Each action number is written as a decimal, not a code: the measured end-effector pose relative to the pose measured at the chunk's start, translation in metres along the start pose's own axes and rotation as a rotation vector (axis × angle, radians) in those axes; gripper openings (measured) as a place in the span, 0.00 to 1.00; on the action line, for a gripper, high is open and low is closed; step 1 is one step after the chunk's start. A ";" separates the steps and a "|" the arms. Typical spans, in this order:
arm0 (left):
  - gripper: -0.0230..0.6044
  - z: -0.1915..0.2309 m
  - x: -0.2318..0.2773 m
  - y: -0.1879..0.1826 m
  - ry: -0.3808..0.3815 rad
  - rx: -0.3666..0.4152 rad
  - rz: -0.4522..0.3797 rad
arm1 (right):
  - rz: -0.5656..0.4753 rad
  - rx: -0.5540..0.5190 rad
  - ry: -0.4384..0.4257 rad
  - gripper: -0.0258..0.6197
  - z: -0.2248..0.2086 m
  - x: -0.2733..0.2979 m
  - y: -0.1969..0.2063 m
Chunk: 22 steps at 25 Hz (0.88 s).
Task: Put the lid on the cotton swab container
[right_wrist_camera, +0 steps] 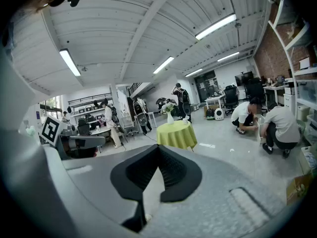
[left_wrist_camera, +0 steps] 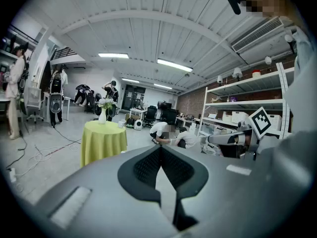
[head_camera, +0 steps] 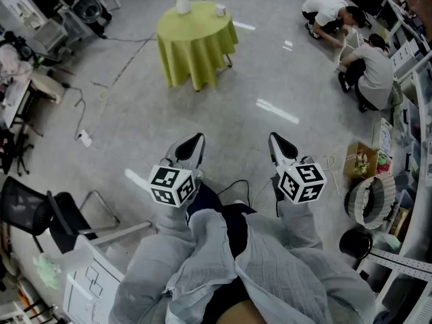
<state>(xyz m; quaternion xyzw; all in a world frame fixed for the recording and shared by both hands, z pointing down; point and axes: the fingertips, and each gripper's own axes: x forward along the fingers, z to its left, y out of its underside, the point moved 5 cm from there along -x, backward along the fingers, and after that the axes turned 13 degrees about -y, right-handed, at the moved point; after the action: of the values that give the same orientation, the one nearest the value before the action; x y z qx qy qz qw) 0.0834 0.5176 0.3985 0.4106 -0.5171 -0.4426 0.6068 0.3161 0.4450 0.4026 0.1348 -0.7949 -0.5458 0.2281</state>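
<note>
Down low, by the person's gray sleeves, both tools are held over the floor. The left gripper is shut tight: its two black jaws are pressed together and nothing is between them. The right gripper is shut the same way, and nothing is held in it. Well apart from both, a round table is covered by a yellow-green cloth. A small white tub is set near the table's far right edge, beside a white vase with flowers. The tub is too small for a lid to be made out.
</note>
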 end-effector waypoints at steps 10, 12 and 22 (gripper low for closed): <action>0.07 -0.007 -0.009 0.012 -0.022 -0.026 0.007 | 0.021 -0.018 -0.013 0.04 0.004 -0.007 0.007; 0.07 -0.011 -0.012 0.014 -0.021 -0.024 0.009 | 0.015 -0.018 -0.018 0.04 0.005 -0.009 0.008; 0.07 -0.018 -0.038 0.040 -0.046 -0.027 0.075 | 0.043 0.044 -0.048 0.04 0.020 -0.006 0.031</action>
<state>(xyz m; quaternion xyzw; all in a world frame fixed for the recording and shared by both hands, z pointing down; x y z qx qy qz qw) 0.1028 0.5655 0.4247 0.3724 -0.5399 -0.4359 0.6162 0.3123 0.4757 0.4240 0.1095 -0.8147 -0.5261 0.2178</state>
